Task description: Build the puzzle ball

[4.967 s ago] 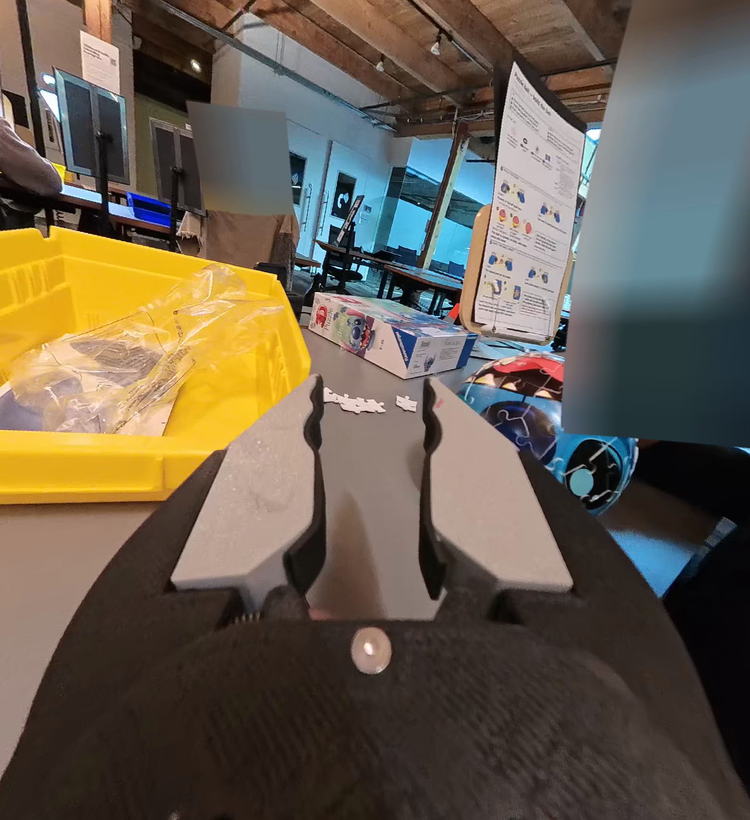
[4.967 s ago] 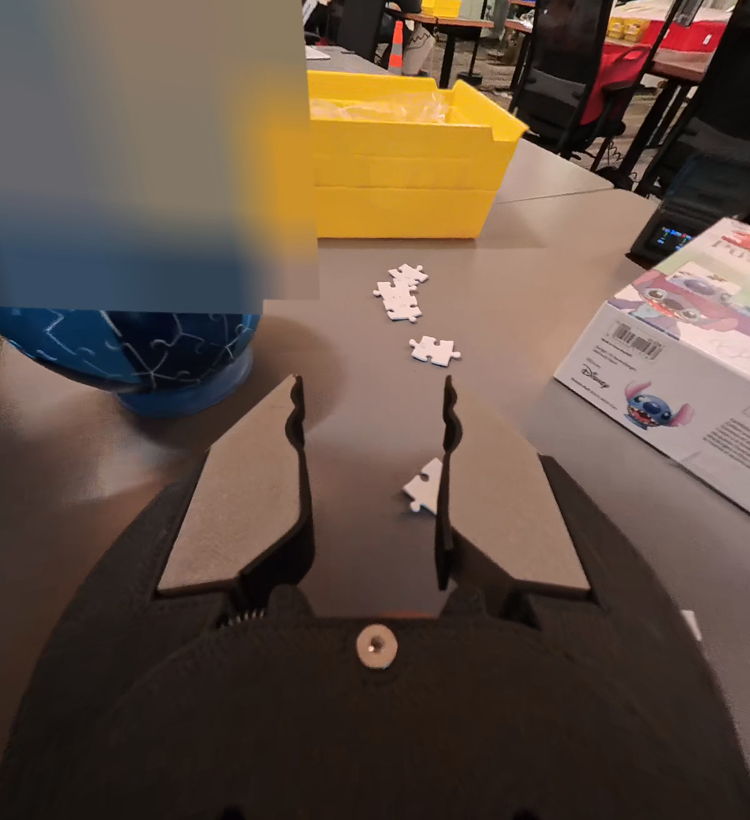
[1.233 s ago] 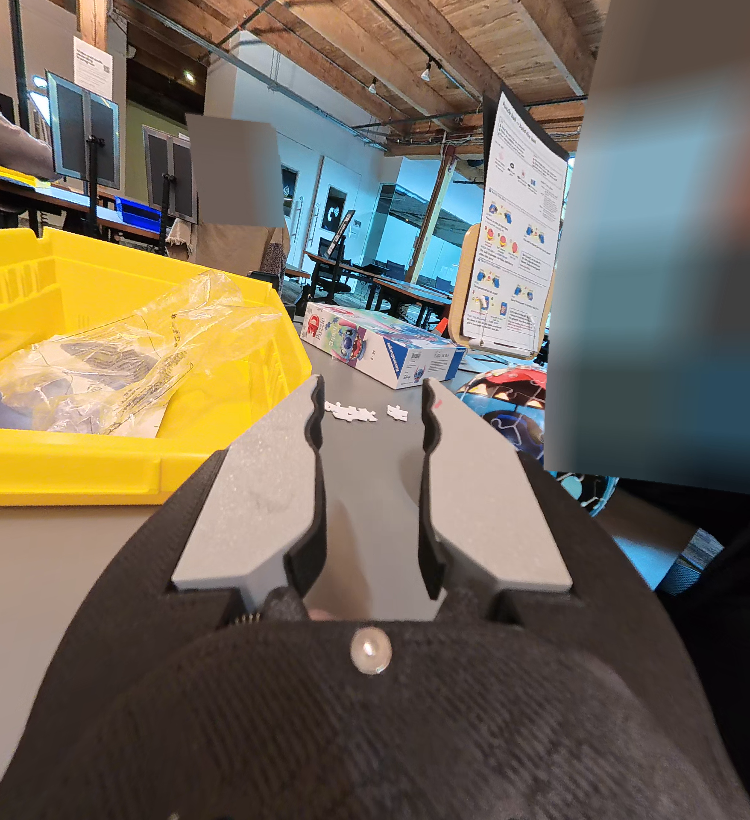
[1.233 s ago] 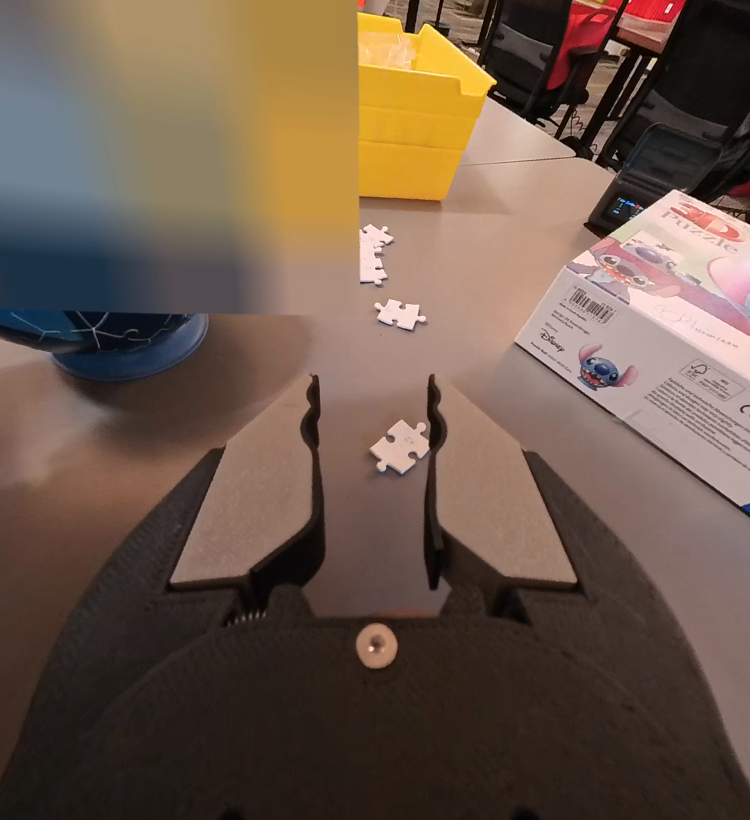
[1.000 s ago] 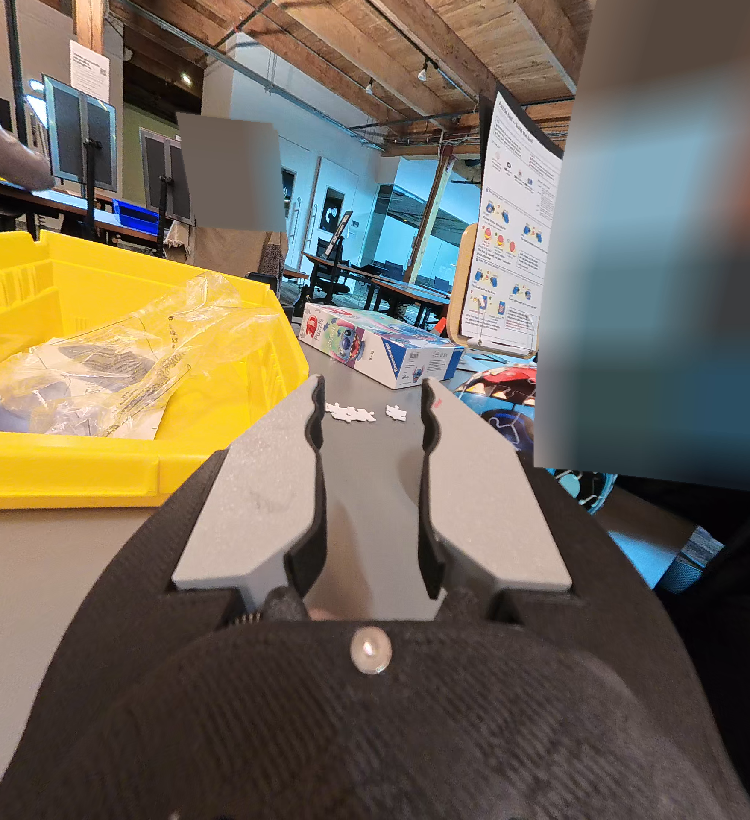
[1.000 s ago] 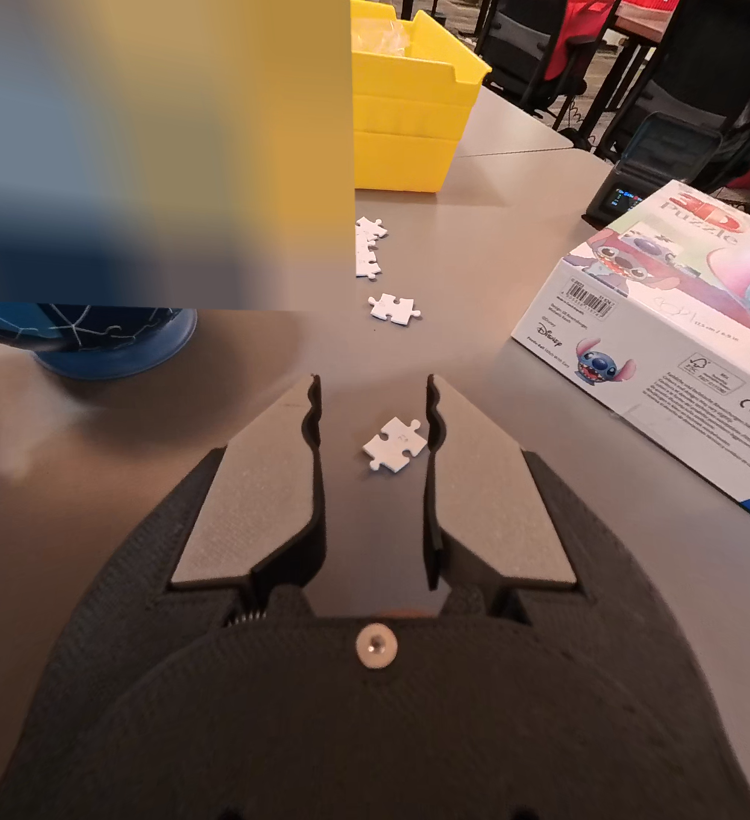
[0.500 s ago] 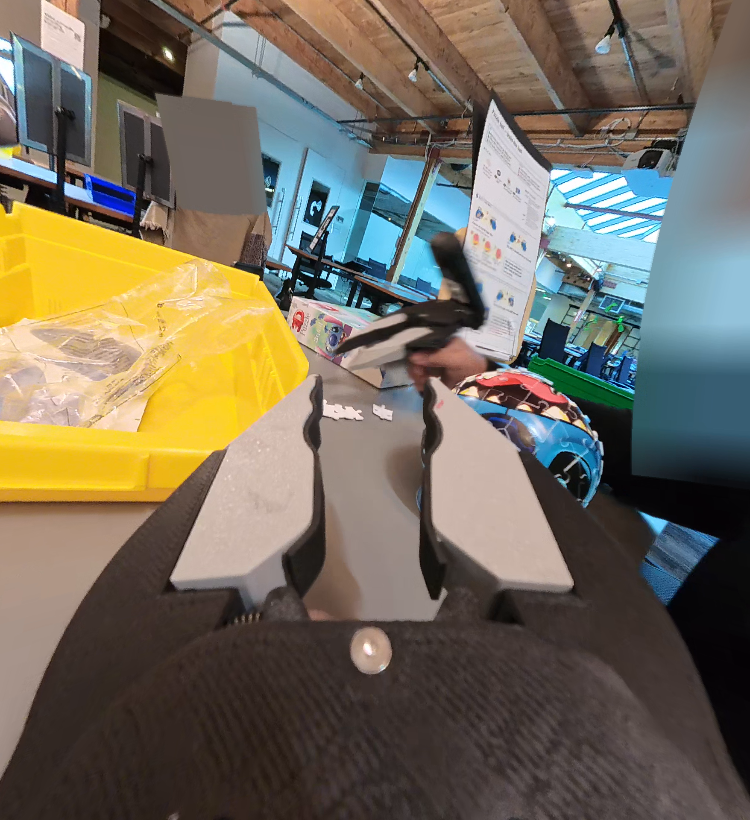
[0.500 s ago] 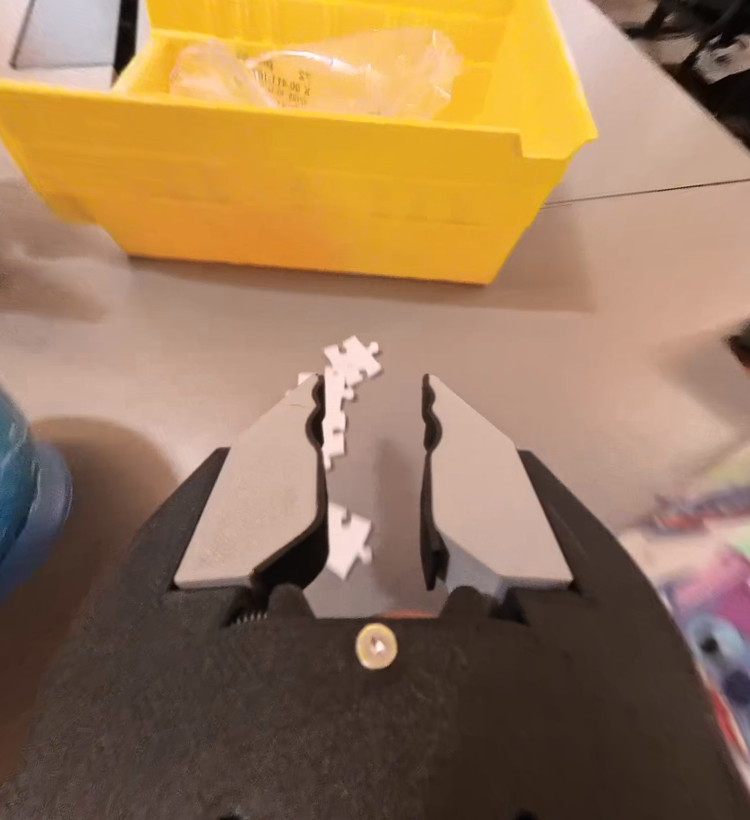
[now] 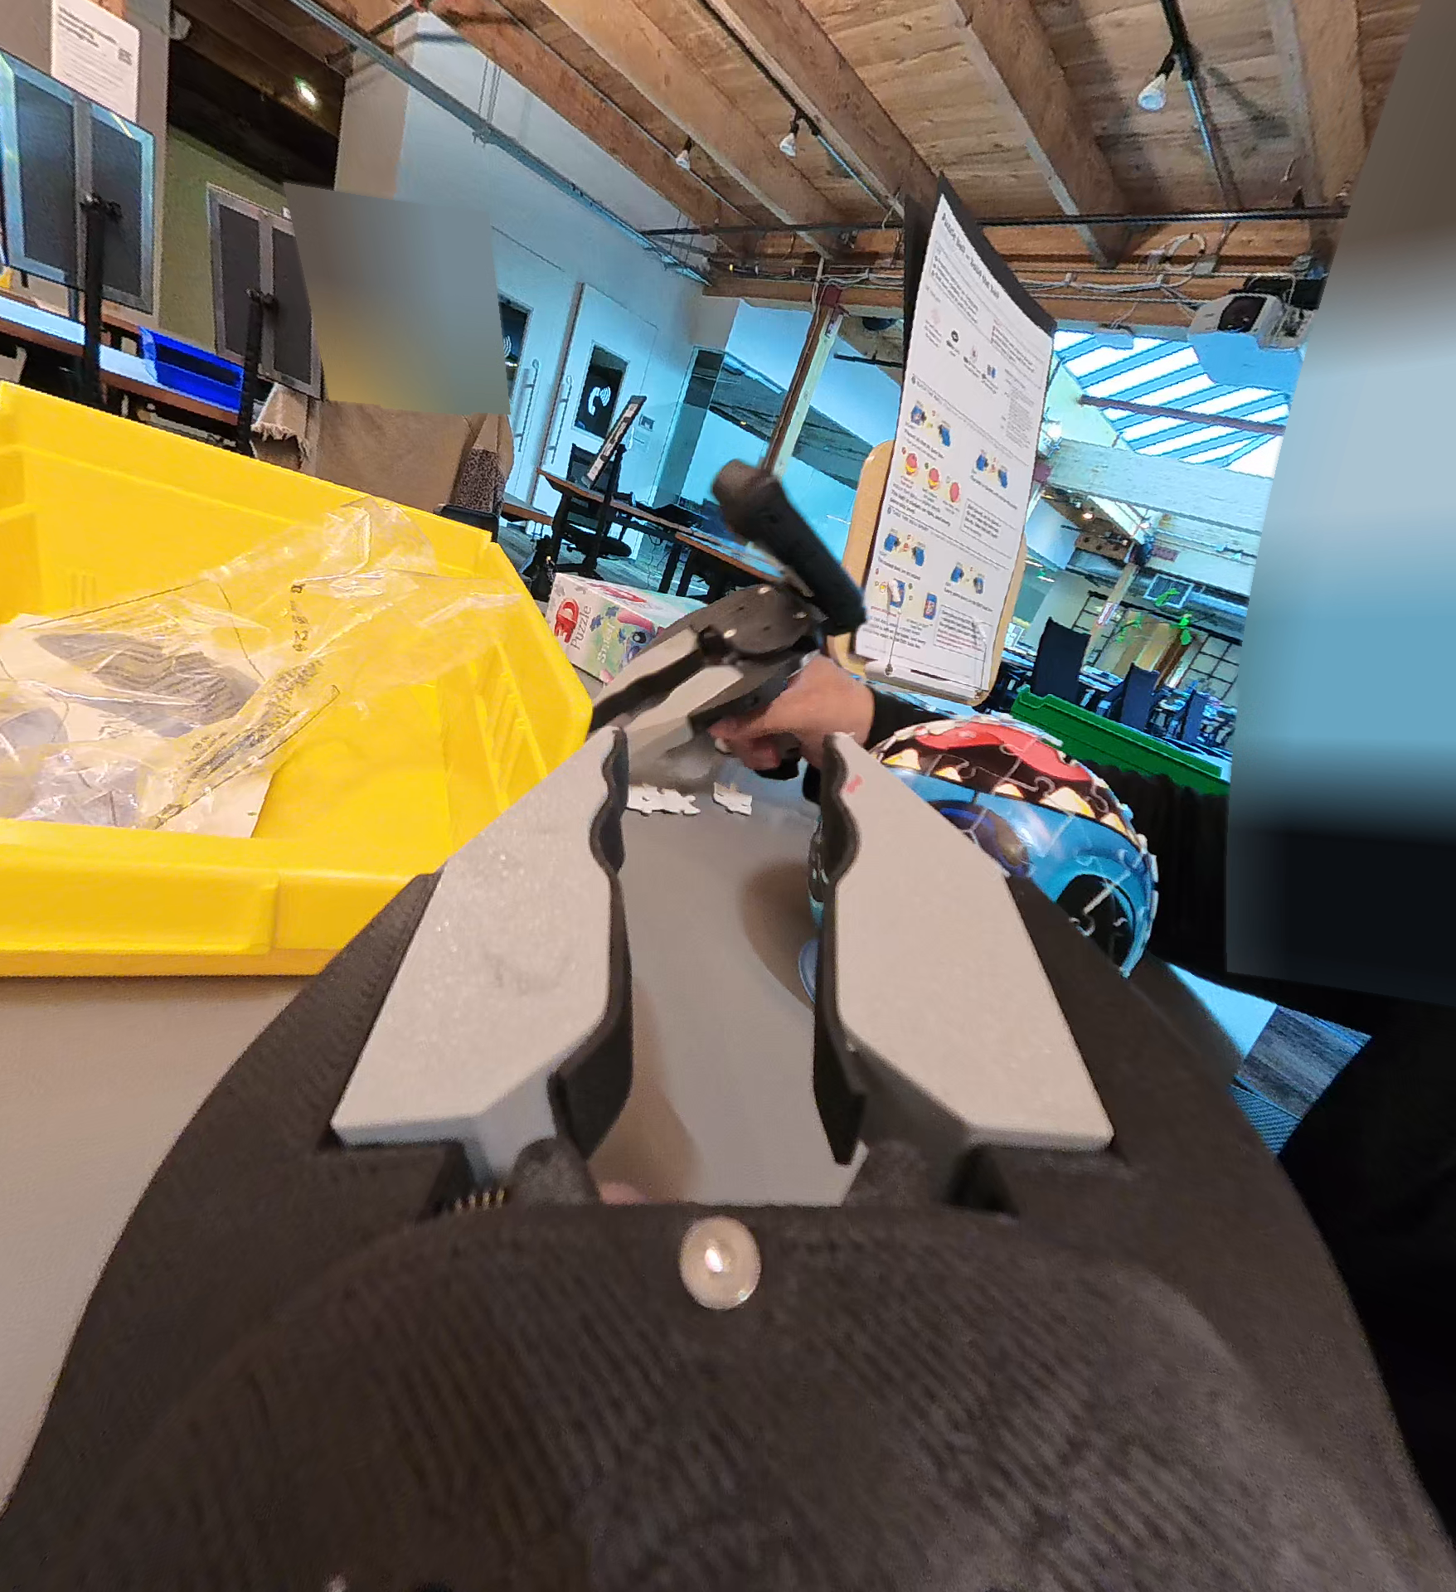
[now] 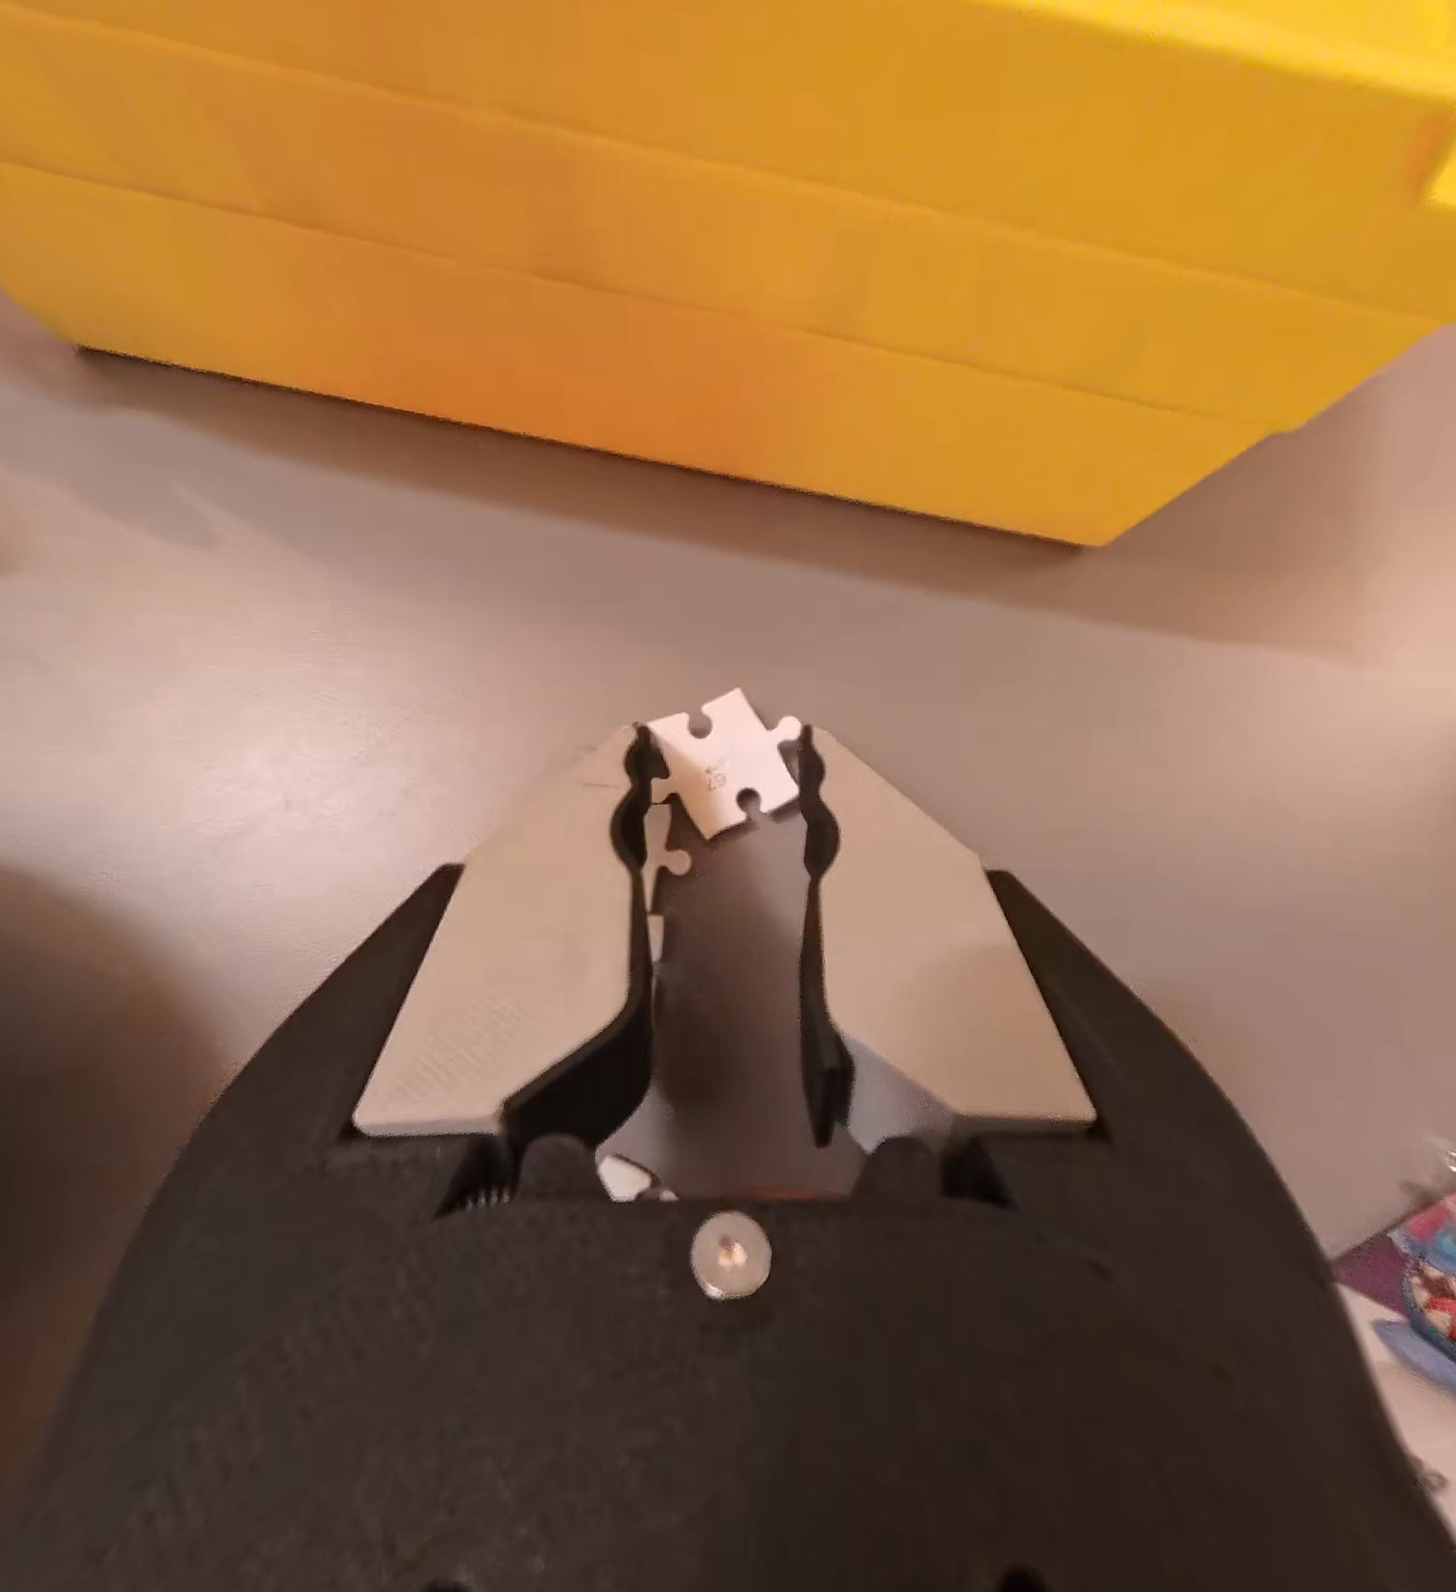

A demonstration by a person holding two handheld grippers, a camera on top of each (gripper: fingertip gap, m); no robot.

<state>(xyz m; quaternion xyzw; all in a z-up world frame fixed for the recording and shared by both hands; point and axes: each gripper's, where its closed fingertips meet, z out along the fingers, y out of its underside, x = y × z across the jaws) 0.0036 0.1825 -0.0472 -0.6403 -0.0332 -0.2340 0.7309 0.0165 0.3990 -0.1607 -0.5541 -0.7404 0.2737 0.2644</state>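
Observation:
My right gripper [image 10: 723, 739] is tipped down over the grey table [image 10: 277, 689]. Its fingertips press on the two sides of a white puzzle piece [image 10: 724, 771]. Another white piece [image 10: 666, 848] lies by the left finger. In the left wrist view the right gripper [image 9: 621, 732], held by a hand, hangs over the loose white pieces [image 9: 664, 801]. The blue and red puzzle ball [image 9: 1017, 827] stands to the right of them. My left gripper [image 9: 718, 775] is open and empty, low over the table.
A yellow bin [image 9: 190, 896] with a clear plastic bag [image 9: 190, 655] stands at the left; its wall [image 10: 707, 301] rises just past the held piece. The puzzle box [image 9: 604, 629] and an instruction sheet on a clipboard [image 9: 957, 482] stand behind. The gap from one gripper's tips to the other's is roughly 25 centimeters.
My right gripper has swung left past the nearer pieces to the ones by the bin, dropped low, and its jaws have narrowed onto one. My left gripper has stayed put.

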